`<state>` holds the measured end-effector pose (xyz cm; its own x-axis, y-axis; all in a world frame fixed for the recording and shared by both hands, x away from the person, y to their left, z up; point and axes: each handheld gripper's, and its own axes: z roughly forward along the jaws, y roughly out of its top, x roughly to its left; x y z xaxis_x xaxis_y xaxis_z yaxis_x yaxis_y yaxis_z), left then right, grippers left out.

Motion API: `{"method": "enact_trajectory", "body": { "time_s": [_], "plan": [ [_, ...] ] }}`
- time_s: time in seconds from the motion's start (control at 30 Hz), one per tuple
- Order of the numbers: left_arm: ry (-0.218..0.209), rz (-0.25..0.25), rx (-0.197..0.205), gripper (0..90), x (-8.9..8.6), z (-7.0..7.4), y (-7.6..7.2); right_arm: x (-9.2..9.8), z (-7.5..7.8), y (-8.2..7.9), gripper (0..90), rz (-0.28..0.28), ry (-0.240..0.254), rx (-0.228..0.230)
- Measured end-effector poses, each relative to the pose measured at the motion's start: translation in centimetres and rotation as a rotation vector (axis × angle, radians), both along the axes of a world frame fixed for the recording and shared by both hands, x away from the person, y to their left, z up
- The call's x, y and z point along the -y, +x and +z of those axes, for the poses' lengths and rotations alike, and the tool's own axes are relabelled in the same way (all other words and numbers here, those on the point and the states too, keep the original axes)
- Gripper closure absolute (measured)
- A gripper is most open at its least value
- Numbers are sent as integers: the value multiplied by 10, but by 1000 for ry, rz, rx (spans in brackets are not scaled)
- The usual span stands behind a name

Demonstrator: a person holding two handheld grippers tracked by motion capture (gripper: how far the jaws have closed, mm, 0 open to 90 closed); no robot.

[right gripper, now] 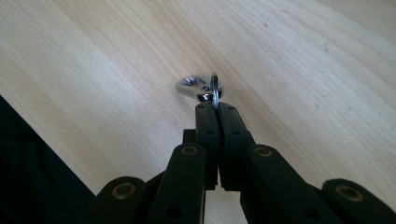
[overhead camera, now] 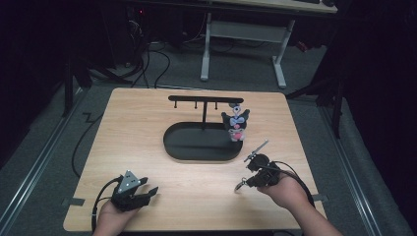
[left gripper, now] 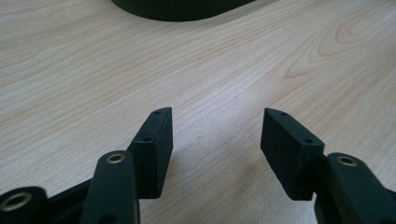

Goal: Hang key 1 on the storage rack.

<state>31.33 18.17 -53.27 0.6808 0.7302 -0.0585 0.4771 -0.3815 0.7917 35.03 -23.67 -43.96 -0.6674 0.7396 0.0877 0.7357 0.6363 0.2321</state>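
One wooden worktop (overhead camera: 147, 147) carries everything counted here. On it stands one black oval tray (overhead camera: 196, 147), with one T-shaped hanger stand (overhead camera: 204, 101) rising from it; three short pegs hang from the stand's crossbar. One plush keychain figure (overhead camera: 236, 125), black with white and pink, hangs at the bar's right end. There are two claws: the left claw (overhead camera: 147, 191), with its two jaws spread apart, and the right claw (overhead camera: 242, 185), its two jaws pinched on one small metal key ring (right gripper: 205, 88). Two hands enter from below.
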Motion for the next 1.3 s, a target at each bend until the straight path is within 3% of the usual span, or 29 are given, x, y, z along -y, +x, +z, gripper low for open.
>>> {"method": "enact_trajectory", "body": {
  "time_s": [0.03, 0.1, 0.2, 0.27, 0.4, 0.43, 0.47, 0.5, 0.53, 0.63, 0.73, 0.8, 0.83, 0.9, 0.93, 0.97, 1.03, 1.13, 1.2, 1.3],
  "plan": [
    [-1, 0, 3, 443, 0, 0, 0, -2, 4, -3, 892, -55, -9, -25],
    [-2, -1, 6, 442, 0, 0, 0, -1, 8, 0, 892, 2, -8, 10],
    [-4, -4, 6, 442, 0, 1, -1, 0, 15, 1, 900, 11, -9, 18],
    [-3, -5, 5, 442, 0, 1, -1, 0, 20, 1, 900, -14, -5, 10],
    [-5, -7, 7, 441, 0, 1, -1, 1, 10, -2, 900, -30, -37, -31],
    [-5, -8, 10, 442, -1, 1, 0, 5, 6, 2, 900, 27, -36, 1],
    [-6, -5, 7, 442, -1, 1, 0, 1, 7, -4, 900, -76, -44, -52],
    [-8, -4, 6, 442, -1, 1, 0, 5, 4, -1, 900, -16, -33, -25],
    [-7, -4, 3, 442, -1, 1, 0, 4, 4, -3, 900, -40, -35, -36],
    [-4, -4, 6, 442, 0, 0, 0, 10, -1, -6, 900, -2, -38, -40],
    [-5, -3, 2, 442, 1, 0, 0, 14, -8, -13, 900, -8, -49, -73],
    [-2, -4, 2, 442, 1, 0, 0, 14, -18, -20, 757, 19, -41, -92],
    [0, -7, 2, 442, 2, -1, 0, 12, -20, -24, 710, -11, -45, -108],
    [2, -9, 1, 442, 2, -1, 0, 10, -29, -28, 661, 26, -50, -121],
    [1, -9, 0, 442, 2, -1, 0, 5, -32, -34, 623, -25, -57, -161],
    [2, -10, 0, 442, 2, -1, 0, 5, -37, -34, 593, 24, -50, -154],
    [-1, -9, -2, 442, 2, -1, 0, 1, -42, -37, 578, 50, -96, -137],
    [-4, -8, -5, 442, 1, -1, 0, -2, -45, -38, 667, 84, -137, -123],
    [-4, -8, -5, 442, 1, -1, 0, -2, -42, -37, 817, 88, -139, -109],
    [-1, -10, -4, 442, 2, -1, 0, 0, -35, -35, 878, 67, -146, -83]
  ]
}}
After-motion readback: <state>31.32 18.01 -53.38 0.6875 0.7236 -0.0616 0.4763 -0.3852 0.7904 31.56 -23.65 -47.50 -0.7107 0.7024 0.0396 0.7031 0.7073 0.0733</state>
